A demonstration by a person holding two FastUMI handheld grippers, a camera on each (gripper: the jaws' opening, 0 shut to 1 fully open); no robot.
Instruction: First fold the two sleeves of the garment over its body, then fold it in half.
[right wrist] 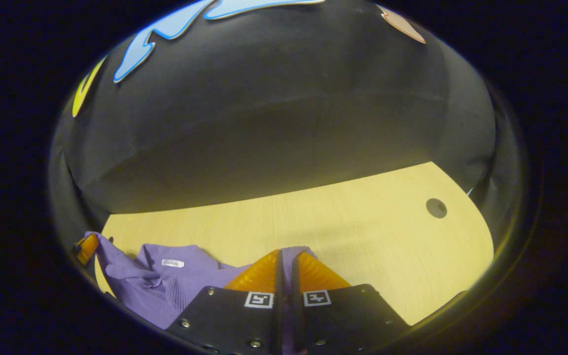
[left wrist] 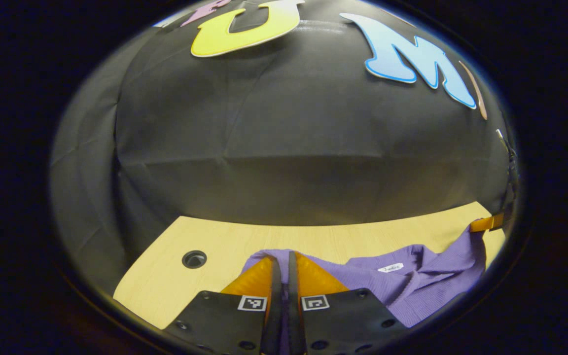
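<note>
Left gripper (left wrist: 284,276): fingers (left wrist: 259,281) drawn almost together, a thin strip of purple cloth pinched between them — the fold itself hidden behind the finger bodies, so hard to say how much fabric sits in the grip. Right gripper (right wrist: 286,276): fingers (right wrist: 264,273) likewise nearly closed on a narrow band of the same purple cloth, its edge poking up just past the tips. Both held low over the bench (left wrist: 215,241), pointing toward the booth's back wall, tilted slightly down.

Beyond the fingers, the garment (left wrist: 412,286) — purple, ribbed knit, collar and a small white neck label (left wrist: 390,267) facing up, too small to read. Lying rumpled on the pale wooden bench, lower part cut off by the view's edge. In the right gripper view the garment (right wrist: 151,281) spreads to the left, label (right wrist: 172,263) up, sleeve end lifted near the other gripper's tip (right wrist: 86,248) — mostly cropped. Round cable hole (left wrist: 194,259) in the bench off to the side, well apart from the cloth.
</note>
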